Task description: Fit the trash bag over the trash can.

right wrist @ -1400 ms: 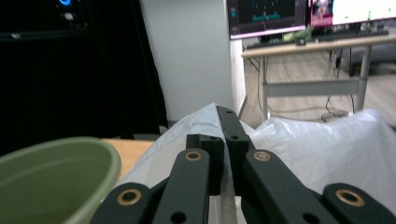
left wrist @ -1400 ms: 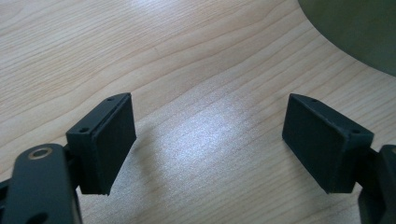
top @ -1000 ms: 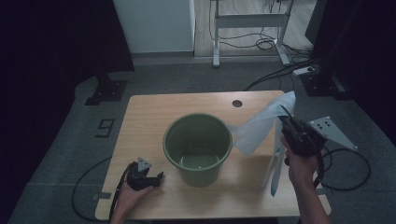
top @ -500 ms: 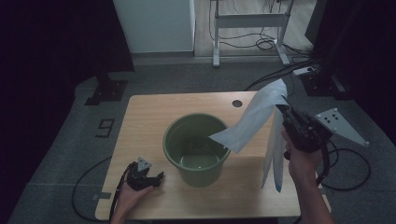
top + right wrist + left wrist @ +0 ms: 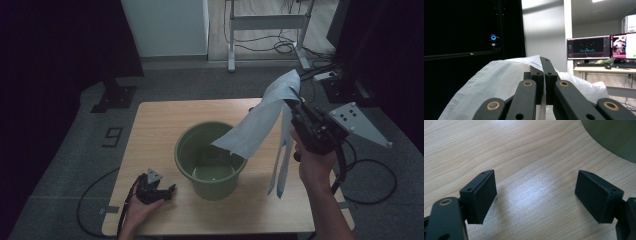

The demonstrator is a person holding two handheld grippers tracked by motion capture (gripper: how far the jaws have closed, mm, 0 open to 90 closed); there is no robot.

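— How are the two hands posed?

— The right hand [image 5: 312, 167] is raised above the right edge of the table [image 5: 155, 125], forearm coming up from the bottom of the high view. Its right gripper [image 5: 295, 107] points up and away, jaws pressed tight on a pale blue-white bag [image 5: 255, 127]. In the right gripper view the jaws meet with a thin layer of the bag [image 5: 499, 82] pinched between them.

— And the left?

— The left hand [image 5: 137, 207] rests low at the near left corner of the table, palm up under the left gripper [image 5: 160, 192]. Its jaws stand wide apart with nothing between them, just bare wood [image 5: 531, 190] beneath.

— Where does the bag hang?

— From the pinch it drapes down and left, its lower corner over the rim of the green bucket [image 5: 212, 160]; a narrow strip hangs straight down beside the bucket's right side.

— Any writing?

— A figure 9 [image 5: 114, 136] marked on the grey floor left of the table. Nothing readable on the bag or bucket.

— What is in the bucket?

— It stands upright mid-table; its bottom looks shiny, but I cannot tell what is in it.
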